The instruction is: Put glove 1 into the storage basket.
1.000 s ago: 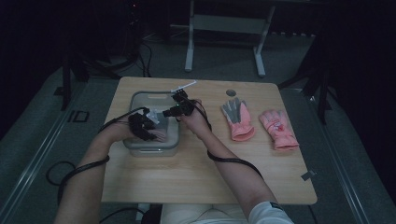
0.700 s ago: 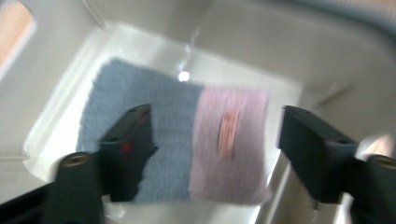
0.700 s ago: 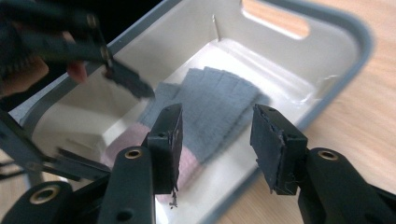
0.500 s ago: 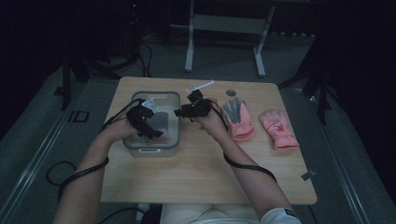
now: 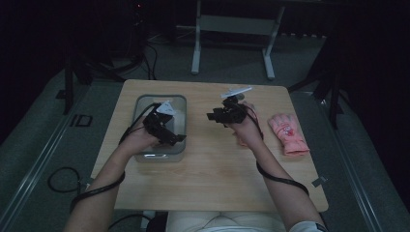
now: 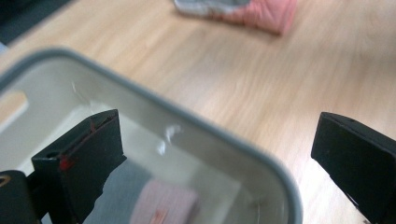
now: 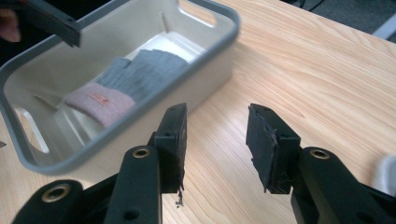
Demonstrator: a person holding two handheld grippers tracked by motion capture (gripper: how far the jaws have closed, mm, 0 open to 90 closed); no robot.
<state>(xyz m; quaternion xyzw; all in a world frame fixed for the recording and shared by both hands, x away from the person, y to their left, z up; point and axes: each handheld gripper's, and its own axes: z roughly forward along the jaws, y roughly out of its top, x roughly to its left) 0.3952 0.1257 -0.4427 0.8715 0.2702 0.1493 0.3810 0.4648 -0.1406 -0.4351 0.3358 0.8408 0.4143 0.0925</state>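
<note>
A dim recording lab (cables [image 5: 145, 58] trailing over grey carpet) around a wooden table [image 5: 217, 169].

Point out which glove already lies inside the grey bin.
The grey-and-pink glove lying flat on the floor of the bin; the other pink glove lies on the table, right of it.

left gripper [image 5: 170, 137] – jaws just opened wide, empty | right gripper [image 5: 216, 116] – part-open, closing slightly, empty

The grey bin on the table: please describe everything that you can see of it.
The grey bin is a rounded rectangular tub, plastic by its look, pale inside with a darker grey rim and slot handles at its ends. It stands upright on the wooden table. A grey and pink glove lies flat on its bottom. Nothing grips the bin.
</note>
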